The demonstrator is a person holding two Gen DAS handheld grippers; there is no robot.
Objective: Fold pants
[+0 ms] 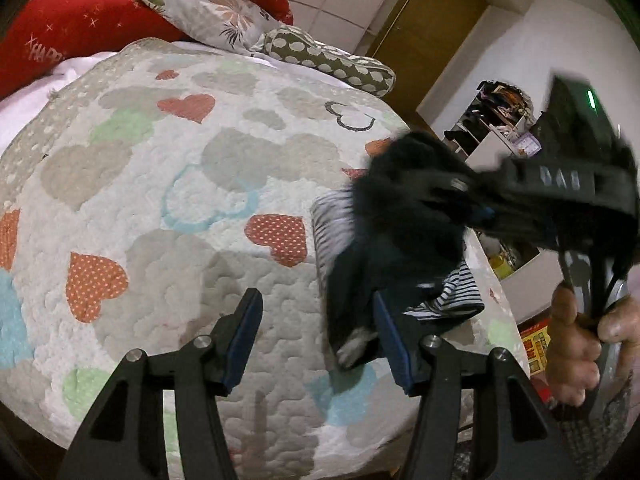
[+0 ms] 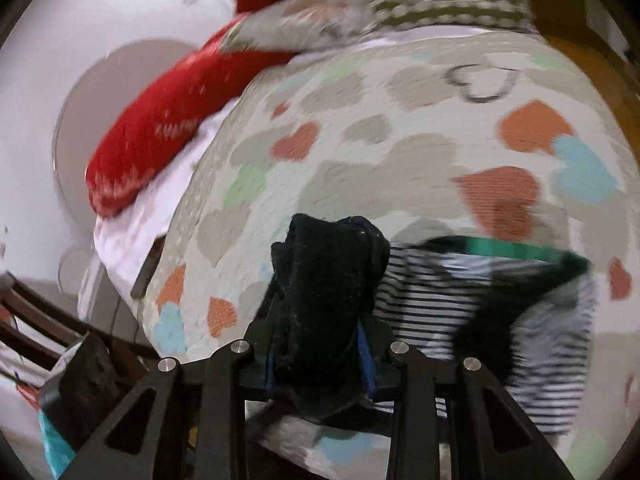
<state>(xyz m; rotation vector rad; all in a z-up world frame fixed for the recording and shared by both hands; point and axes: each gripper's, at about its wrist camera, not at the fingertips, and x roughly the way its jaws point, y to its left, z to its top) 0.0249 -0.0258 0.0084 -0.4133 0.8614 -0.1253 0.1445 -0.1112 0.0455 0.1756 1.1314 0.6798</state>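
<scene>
The black fuzzy pants are bunched between the blue pads of my right gripper, which is shut on them above the bed. In the left wrist view the pants hang, blurred, from the right gripper, which a hand holds at the right. My left gripper stands open low over the quilt. The hanging cloth's lower end dangles just inside its right finger, and the pads do not press on it.
A black-and-white striped garment with a green band lies on the heart-patterned quilt under the pants. Red, floral and cloud-print pillows line the far edge. A door and a cluttered shelf stand beyond the bed; a wooden chair is beside it.
</scene>
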